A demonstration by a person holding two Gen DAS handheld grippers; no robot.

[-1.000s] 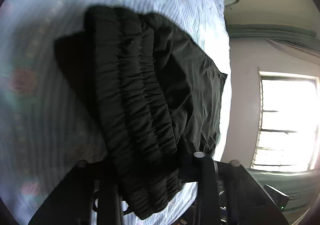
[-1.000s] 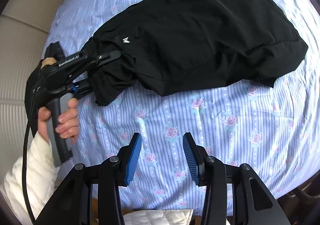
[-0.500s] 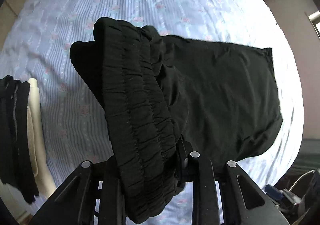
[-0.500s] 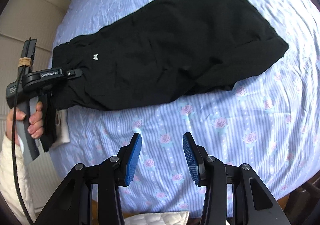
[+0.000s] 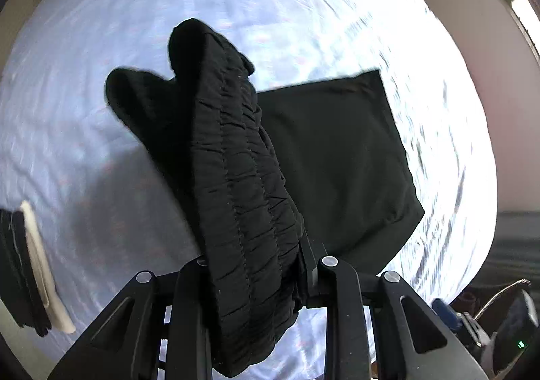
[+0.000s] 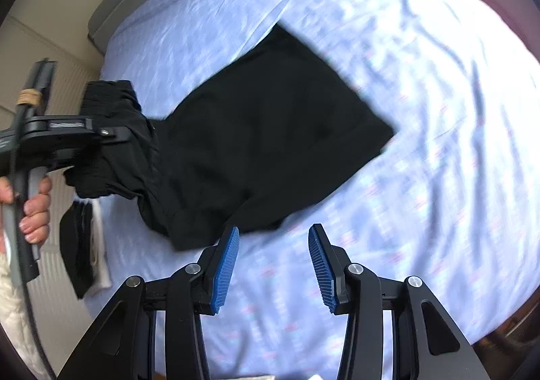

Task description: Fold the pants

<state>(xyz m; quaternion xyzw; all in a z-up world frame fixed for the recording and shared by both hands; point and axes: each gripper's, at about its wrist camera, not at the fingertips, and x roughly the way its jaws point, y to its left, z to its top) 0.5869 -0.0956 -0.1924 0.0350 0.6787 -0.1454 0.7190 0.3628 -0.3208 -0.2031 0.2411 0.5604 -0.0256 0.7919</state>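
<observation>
The left hand-held gripper (image 5: pixel 256 278) was clamped on the gathered elastic waistband of the black pants (image 5: pixel 330 157), the bunched band rising between its black fingers from the bottom centre of the left wrist view toward the upper middle. In the right wrist view the same left hand-held gripper (image 6: pixel 111 133) sat at the left edge, lying level and pointing right, gripped from below by the person's hand (image 6: pixel 33 204) with its fingers curled round the handle. From that grip the pants (image 6: pixel 270 130) stretched up and right across the centre of the frame, the far end lying flat on the bed (image 6: pixel 438 109), which wore a blue striped sheet with small pink flowers. The right hand-held gripper (image 6: pixel 273 265) hung at bottom centre with its blue ribbed pads (image 6: pixel 226 265) apart, holding nothing, just below the pants' near edge. A dark and white folded stack (image 6: pixel 84 245) lay at the bed's lower left.
</observation>
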